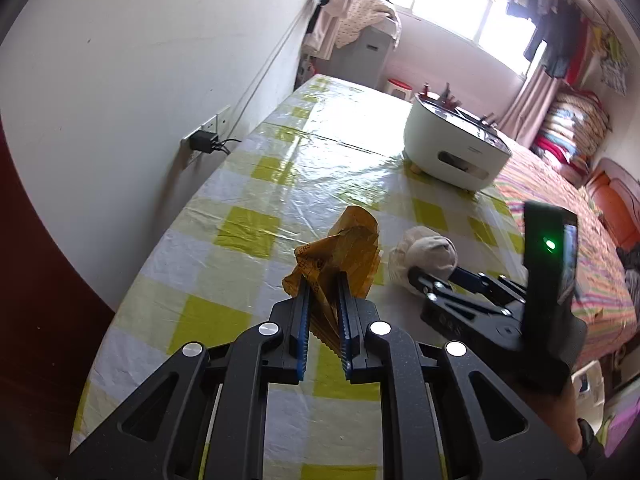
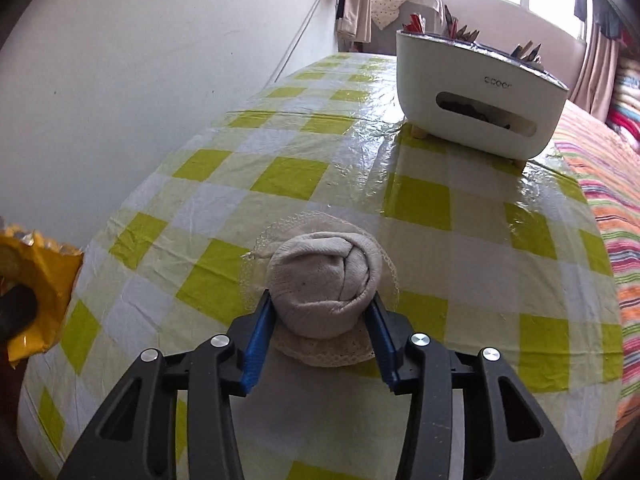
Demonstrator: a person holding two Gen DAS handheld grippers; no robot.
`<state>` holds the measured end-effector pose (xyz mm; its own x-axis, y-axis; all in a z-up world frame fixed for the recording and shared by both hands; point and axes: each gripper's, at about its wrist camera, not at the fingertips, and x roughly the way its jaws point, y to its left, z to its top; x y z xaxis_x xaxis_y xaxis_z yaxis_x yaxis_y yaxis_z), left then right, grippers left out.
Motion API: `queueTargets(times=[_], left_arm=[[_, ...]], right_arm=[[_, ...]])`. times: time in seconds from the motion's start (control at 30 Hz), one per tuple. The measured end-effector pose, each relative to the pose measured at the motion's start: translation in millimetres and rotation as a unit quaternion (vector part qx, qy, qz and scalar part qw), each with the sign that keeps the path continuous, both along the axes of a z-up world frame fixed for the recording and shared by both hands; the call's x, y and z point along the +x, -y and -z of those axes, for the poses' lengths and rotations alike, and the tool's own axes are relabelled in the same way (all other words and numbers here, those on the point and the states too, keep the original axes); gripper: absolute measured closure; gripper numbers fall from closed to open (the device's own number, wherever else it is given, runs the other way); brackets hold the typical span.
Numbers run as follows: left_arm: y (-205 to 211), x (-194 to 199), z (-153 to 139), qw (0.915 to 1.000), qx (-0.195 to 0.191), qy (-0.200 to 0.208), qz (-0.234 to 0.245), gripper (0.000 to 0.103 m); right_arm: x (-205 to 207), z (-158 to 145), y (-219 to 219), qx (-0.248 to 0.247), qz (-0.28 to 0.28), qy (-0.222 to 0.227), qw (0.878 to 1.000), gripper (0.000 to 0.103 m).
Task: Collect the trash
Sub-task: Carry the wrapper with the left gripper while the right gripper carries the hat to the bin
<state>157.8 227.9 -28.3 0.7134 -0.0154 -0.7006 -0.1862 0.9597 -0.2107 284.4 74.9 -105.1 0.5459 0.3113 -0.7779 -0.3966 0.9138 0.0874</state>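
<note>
My left gripper (image 1: 323,292) is closed tight on a crumpled yellow wrapper (image 1: 340,252), held above the checked tablecloth (image 2: 288,176). My right gripper (image 2: 320,308) has its blue pads against both sides of a rolled grey cloth ball (image 2: 324,284), which rests on the table. A white bin (image 2: 476,100) stands further back.

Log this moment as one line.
left gripper: shut on yellow wrapper | right gripper: shut on rolled sock | white bin: far

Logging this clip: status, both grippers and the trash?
Left gripper shut on yellow wrapper. Right gripper clamped on rolled cloth ball, on table. White bin ahead, path clear.
</note>
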Motion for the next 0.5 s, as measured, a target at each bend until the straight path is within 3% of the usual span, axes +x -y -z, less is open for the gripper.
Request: queueTargets(times=[0.23, 0.5], left_arm=[[32, -2, 2, 0.9993, 0.018, 0.000, 0.034, 0.091], [93, -15, 6, 0.9940, 0.047, 0.000, 0.098, 0.091]], right_arm=[[-47, -11, 40, 0.016, -0.008, 0.009, 1.000, 0.060], [-103, -20, 108, 0.029, 0.034, 0.016, 0.999, 0.060]])
